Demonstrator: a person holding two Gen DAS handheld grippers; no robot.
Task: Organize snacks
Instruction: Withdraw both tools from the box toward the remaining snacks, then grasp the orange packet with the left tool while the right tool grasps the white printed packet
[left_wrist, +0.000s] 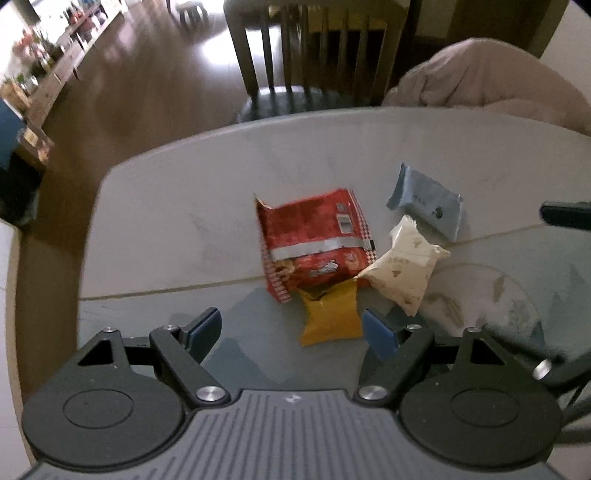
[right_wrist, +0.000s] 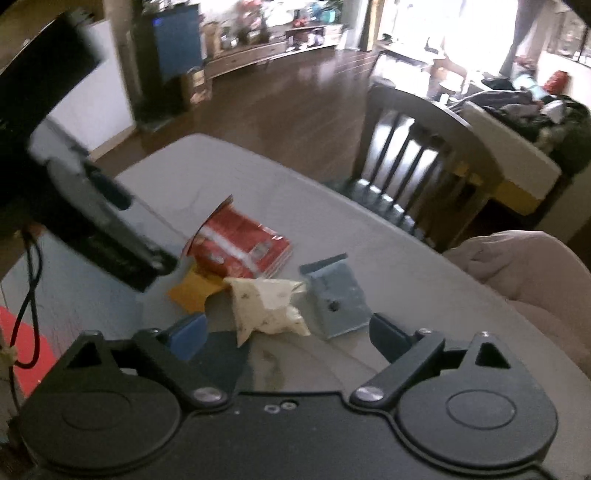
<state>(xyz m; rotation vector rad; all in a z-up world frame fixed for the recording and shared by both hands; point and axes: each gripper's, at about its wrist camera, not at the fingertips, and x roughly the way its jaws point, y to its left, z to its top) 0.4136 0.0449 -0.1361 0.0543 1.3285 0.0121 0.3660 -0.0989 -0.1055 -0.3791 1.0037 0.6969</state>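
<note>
Several snack packets lie bunched on a grey table (left_wrist: 166, 206). A red bag (left_wrist: 314, 240) (right_wrist: 240, 247) is the largest. A yellow packet (left_wrist: 330, 317) (right_wrist: 192, 291) lies partly under its near edge. Right of them sit a cream packet (left_wrist: 402, 269) (right_wrist: 266, 306) and a blue-grey packet (left_wrist: 428, 206) (right_wrist: 340, 299). My left gripper (left_wrist: 295, 330) hangs open just short of the yellow packet, nothing between its blue pads. My right gripper (right_wrist: 291, 332) is open over the near ends of the cream and blue-grey packets, pads clear of both. The left gripper's body (right_wrist: 96, 229) shows blurred at the left of the right wrist view.
A patterned plate (left_wrist: 491, 299) sits on the table right of the snacks. A dark wooden chair (left_wrist: 314, 62) (right_wrist: 413, 166) stands beyond the far edge. A beige cushion (left_wrist: 491, 81) (right_wrist: 524, 273) rests at the table's right side. A red object (right_wrist: 26, 350) and a cable lie at the left.
</note>
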